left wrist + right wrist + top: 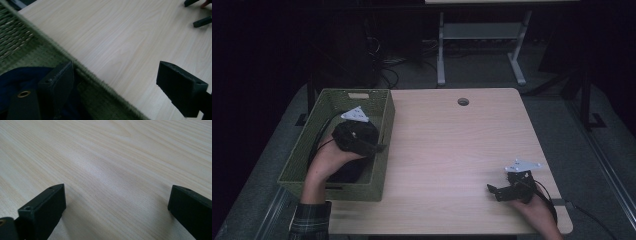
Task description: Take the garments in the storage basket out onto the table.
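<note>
A green woven basket stands on the left part of the light wooden table. My left gripper hangs over the basket's right wall, open. In the left gripper view it straddles the basket rim: one jaw is inside beside a dark blue fabric thing with a brass eyelet, the other is over the table. That dark thing lies in the basket under the hand. My right gripper rests low at the table's front right, open, with bare wood between its jaws.
A round cable hole sits near the table's far edge. Beyond the table, a white-legged desk frame stands on the dark floor. The right gripper's fingertips show far off in the left gripper view.
</note>
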### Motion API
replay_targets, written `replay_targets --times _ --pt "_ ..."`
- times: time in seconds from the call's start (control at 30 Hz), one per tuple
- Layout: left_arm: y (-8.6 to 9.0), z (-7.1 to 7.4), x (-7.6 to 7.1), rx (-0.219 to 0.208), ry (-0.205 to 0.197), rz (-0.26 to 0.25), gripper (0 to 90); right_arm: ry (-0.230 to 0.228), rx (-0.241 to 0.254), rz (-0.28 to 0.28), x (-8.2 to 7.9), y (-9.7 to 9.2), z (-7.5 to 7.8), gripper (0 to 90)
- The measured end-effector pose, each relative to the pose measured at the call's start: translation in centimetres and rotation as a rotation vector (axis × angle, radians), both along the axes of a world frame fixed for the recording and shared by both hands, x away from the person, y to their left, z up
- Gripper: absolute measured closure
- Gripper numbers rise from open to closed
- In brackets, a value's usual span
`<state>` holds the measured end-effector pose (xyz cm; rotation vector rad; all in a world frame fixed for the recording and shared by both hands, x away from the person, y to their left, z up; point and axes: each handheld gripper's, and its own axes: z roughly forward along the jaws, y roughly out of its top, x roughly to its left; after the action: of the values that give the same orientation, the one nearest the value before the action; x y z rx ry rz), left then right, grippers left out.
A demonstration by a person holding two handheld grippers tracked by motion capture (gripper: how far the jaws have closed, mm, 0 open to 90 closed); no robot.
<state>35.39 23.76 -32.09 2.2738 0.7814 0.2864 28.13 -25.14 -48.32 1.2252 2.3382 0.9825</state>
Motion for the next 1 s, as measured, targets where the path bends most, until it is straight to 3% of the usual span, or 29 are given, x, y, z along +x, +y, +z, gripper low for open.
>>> replay_targets --times 0.53,1.0 --pt "4.1 -0.1 0.1 -0.005 -0.001 0.090 14.3 0.000 0.000 0.000 0.0 0.0 0.0 1.2" --pt "7.4 -1.0 0.4 0.023 0.011 0.194 14.6 0.000 0.000 0.000 0.0 0.0 0.0 1.2"
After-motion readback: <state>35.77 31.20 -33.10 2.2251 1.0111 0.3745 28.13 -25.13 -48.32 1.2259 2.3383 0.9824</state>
